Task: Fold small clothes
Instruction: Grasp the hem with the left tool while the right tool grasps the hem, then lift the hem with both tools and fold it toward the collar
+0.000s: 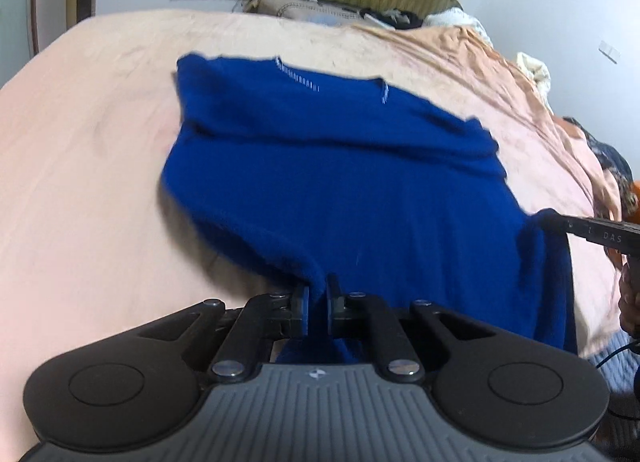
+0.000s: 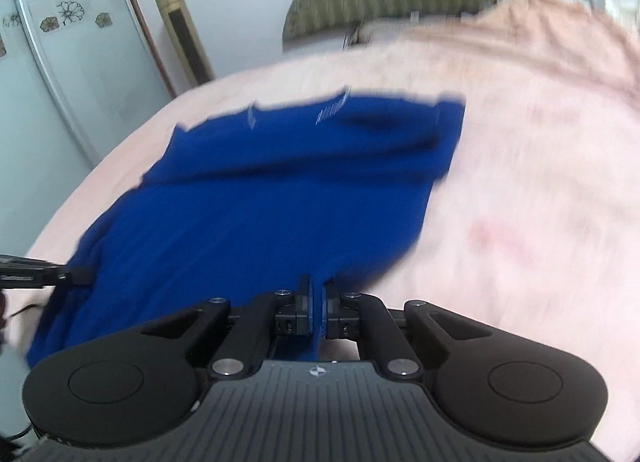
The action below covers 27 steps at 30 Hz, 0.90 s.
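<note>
Blue shirt [image 1: 332, 182] lies on the pink bedsheet [image 1: 80, 182], collar end far at 12 o'clock, hem end near at 6; long axis runs 6 to 12 away from both grippers; left gripper [image 1: 318, 304] has jaws nearly closed with a pinch of hem cloth between them; right gripper [image 2: 317, 304] likewise nearly closed on blue cloth at the other hem corner; each sits at its own corner, so neither is nearer the shirt; in the left view the right gripper's finger comes in at 3 o'clock, touching the shirt edge; in the right view the left one comes in at 9 o'clock; hem looks raised off the sheet, far part flat with a crease across it near the collar; right view motion-blurred; judged next move: carry the hem toward 12 over the collar end, both sides level, or the fold skews.
</note>
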Motion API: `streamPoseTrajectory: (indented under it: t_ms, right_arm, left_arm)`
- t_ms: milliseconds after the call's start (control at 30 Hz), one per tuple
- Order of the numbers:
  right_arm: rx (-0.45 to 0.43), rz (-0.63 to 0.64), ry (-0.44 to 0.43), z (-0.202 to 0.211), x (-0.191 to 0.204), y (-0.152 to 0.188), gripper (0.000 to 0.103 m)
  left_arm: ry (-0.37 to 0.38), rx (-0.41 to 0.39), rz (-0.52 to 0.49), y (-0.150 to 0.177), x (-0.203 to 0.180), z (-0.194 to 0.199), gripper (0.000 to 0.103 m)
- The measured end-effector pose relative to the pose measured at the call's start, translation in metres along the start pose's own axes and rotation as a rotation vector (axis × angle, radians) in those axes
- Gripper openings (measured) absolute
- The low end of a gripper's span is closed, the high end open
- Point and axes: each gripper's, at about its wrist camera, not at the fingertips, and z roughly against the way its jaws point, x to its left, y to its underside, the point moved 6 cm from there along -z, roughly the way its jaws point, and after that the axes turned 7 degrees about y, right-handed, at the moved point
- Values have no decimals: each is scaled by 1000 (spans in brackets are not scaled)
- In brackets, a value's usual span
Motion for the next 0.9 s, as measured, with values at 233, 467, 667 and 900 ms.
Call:
streamPoseTrajectory:
  t_ms: [233,467,667,900]
  right_arm:
    - [-122,136,228,-40,-11,-36,4]
    - [31,-108,-7,-20,-33,2,67]
    - [163,-204,-99,12,-28,62,70]
    - [163,32,-116,21,28,77,31]
  left_arm:
    - [-102,-60,40,-26,21,-32,8]
    - [-55,-24,29,-10,29,-9,19]
    - [6,0,71,16,46,13,72]
    - [64,66,-64,38,22,16,46]
